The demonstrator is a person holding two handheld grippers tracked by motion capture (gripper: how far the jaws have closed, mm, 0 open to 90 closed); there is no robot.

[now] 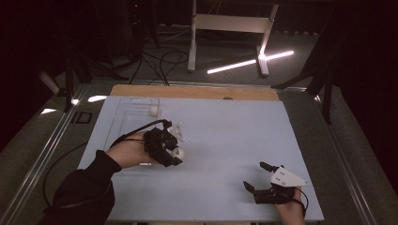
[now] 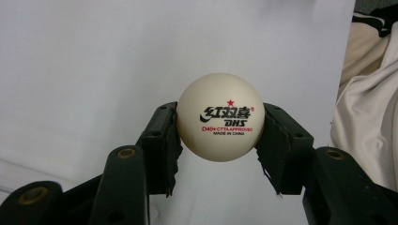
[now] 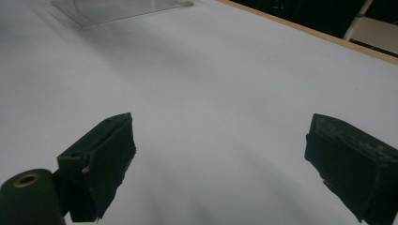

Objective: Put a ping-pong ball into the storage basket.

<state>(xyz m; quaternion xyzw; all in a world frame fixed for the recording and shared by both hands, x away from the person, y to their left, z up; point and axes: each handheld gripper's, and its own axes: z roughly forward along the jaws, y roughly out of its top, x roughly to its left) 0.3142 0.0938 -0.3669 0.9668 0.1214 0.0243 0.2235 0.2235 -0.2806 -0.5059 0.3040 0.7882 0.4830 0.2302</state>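
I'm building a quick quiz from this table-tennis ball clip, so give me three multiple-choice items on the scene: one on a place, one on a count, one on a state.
1. Where is the clear tray?
A. On the left part of the table
B. At the right edge of the table
C. On the floor

2. How many white balls are in the high view?
A. One
B. Two
C. Four

3. What is the state of the right gripper?
A. Shut on a ball
B. Open, nothing between its jaws
C. Shut on the tray

Answers:
1 A, the tray lies beside the left gripper on the table's left part.
2 B, one ball lies in the tray and the printed ball sits in the left gripper.
3 B, its jaws stand wide apart over bare table.
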